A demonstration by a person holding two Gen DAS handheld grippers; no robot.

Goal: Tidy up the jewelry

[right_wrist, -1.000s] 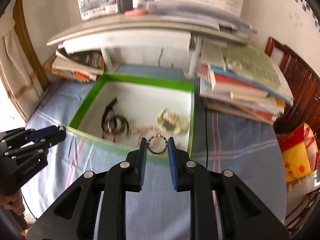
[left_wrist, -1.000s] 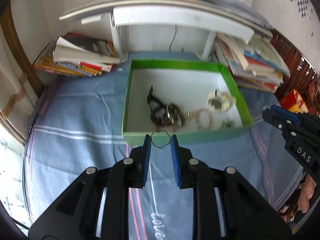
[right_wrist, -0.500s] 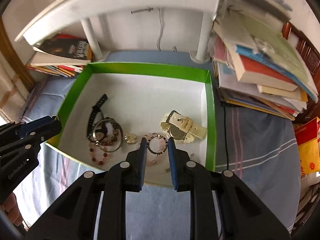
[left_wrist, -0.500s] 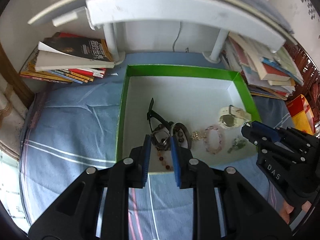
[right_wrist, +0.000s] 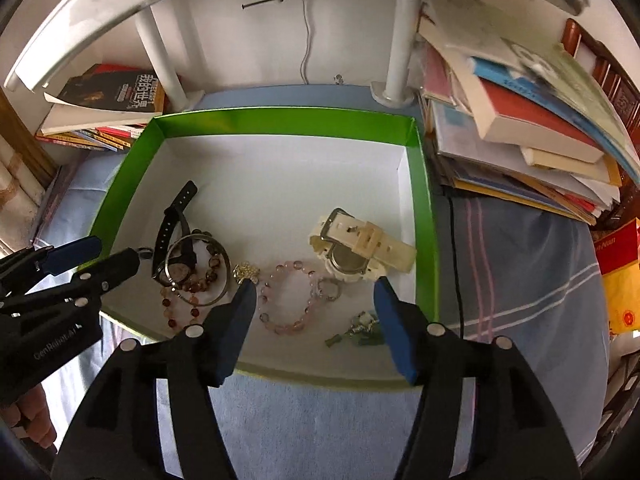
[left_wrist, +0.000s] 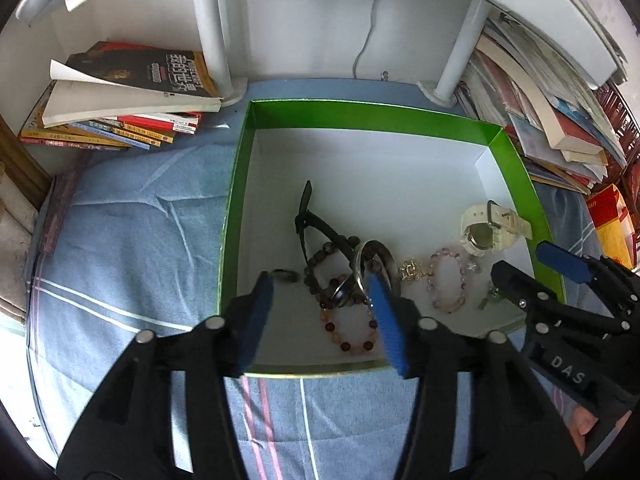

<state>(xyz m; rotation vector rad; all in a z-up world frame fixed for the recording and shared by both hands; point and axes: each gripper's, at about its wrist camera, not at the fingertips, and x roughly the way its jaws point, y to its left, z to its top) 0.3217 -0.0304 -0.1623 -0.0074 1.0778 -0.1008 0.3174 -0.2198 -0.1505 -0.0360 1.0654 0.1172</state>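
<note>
A green box (left_wrist: 360, 114) (right_wrist: 280, 120) with a white floor holds the jewelry. Inside lie a black watch (left_wrist: 316, 224) (right_wrist: 176, 220), bead bracelets (left_wrist: 348, 332), a pink bead bracelet (right_wrist: 284, 300) (left_wrist: 446, 280), a cream watch (right_wrist: 356, 248) (left_wrist: 488, 226), a small ring (right_wrist: 330, 290) and a thin black ring (left_wrist: 285, 275). My left gripper (left_wrist: 322, 316) is open and empty over the box's near left part. My right gripper (right_wrist: 314, 322) is open and empty over the near right part, above the pink bracelet.
Stacked books lie left (left_wrist: 128, 108) and right (right_wrist: 520, 128) of the box. A white shelf on posts (left_wrist: 212, 40) stands behind it. Blue striped cloth (left_wrist: 120, 260) covers the surface. A yellow and red bag (right_wrist: 620, 280) sits far right.
Both grippers moved forward over the box and opened. The thin black ring left the left gripper and the small ring left the right gripper; both now lie in the box.
</note>
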